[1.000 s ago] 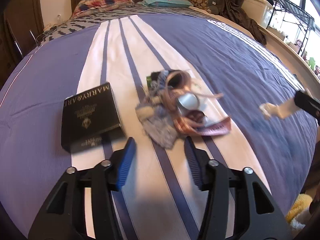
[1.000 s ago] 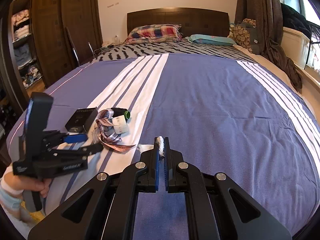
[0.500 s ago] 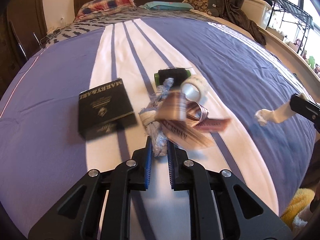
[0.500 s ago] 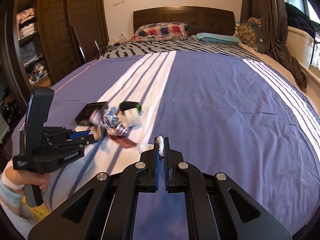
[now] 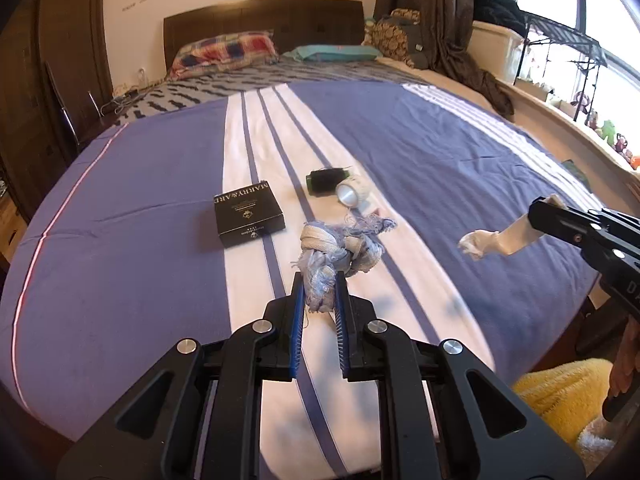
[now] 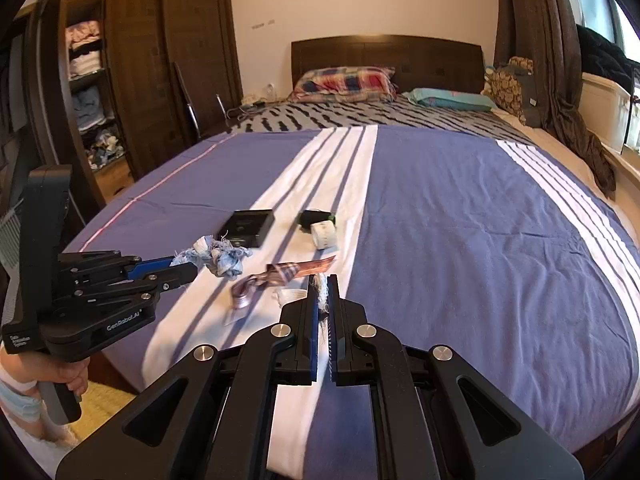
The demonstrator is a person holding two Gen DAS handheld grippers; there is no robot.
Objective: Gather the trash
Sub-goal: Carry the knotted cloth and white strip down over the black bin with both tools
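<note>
Between blue pads (image 5: 297,312), half-hidden frayed rag (image 5: 320,268)

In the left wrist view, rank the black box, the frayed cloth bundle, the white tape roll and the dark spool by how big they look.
1. Frayed cloth bundle, though it is nearest, clamped in the left gripper.
2. Black box, close behind.
3. Dark spool and white tape roll: too alike to rank.
</note>
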